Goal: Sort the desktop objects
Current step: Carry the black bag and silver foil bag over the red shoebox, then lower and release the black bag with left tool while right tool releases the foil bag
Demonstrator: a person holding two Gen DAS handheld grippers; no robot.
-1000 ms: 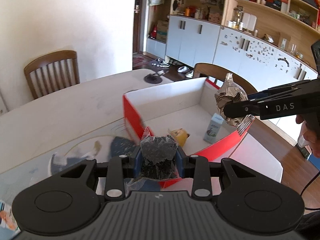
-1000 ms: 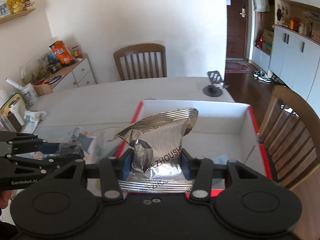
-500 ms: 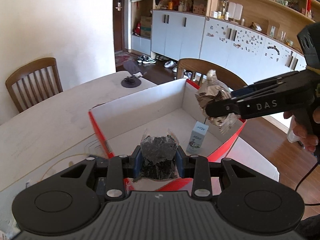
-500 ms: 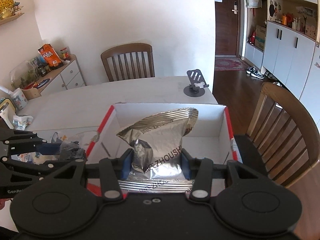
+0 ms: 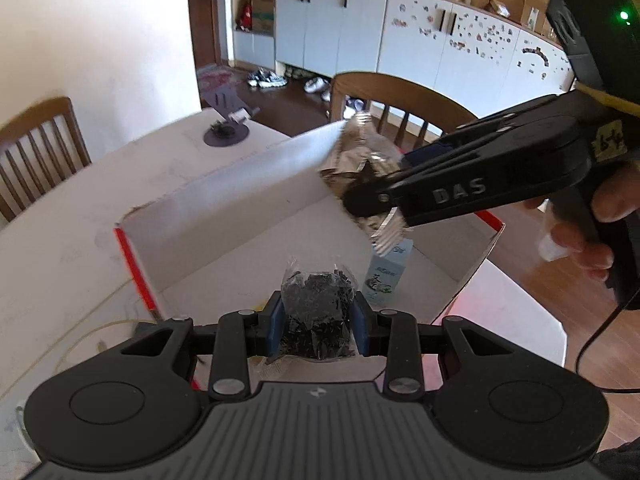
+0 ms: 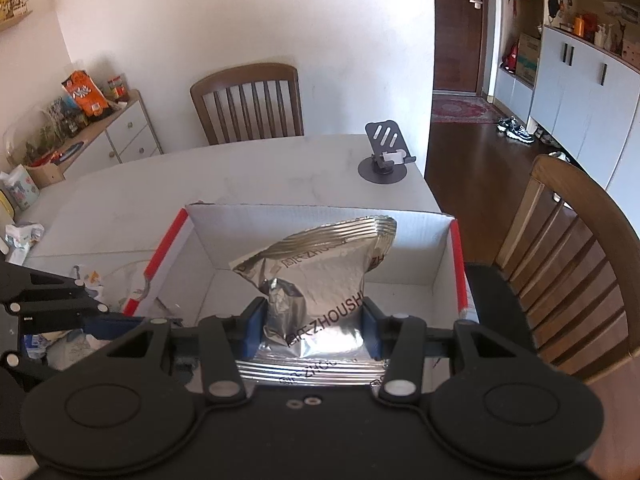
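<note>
Gripping a clear packet of dark dried bits (image 5: pixel 318 312), the left gripper (image 5: pixel 318 322) is held with its blue jaws pressed on both sides of the packet, over the near edge of the open cardboard box (image 5: pixel 248 200) on the white tabletop (image 5: pixel 80 216). A crinkled silver foil snack bag (image 6: pixel 320 288) is clamped between the jaws of the right gripper (image 6: pixel 316 330), above the box interior. In the left wrist view this bag (image 5: pixel 356 160) is seen at two o'clock, off the box floor, with the right gripper (image 5: pixel 372 200) in a person's hand (image 5: pixel 600 220). A small white carton (image 5: pixel 386 274) stands upright on the box floor at one o'clock. A phone stand (image 6: pixel 384 152) sits on the tabletop beyond the box, at twelve o'clock.
</note>
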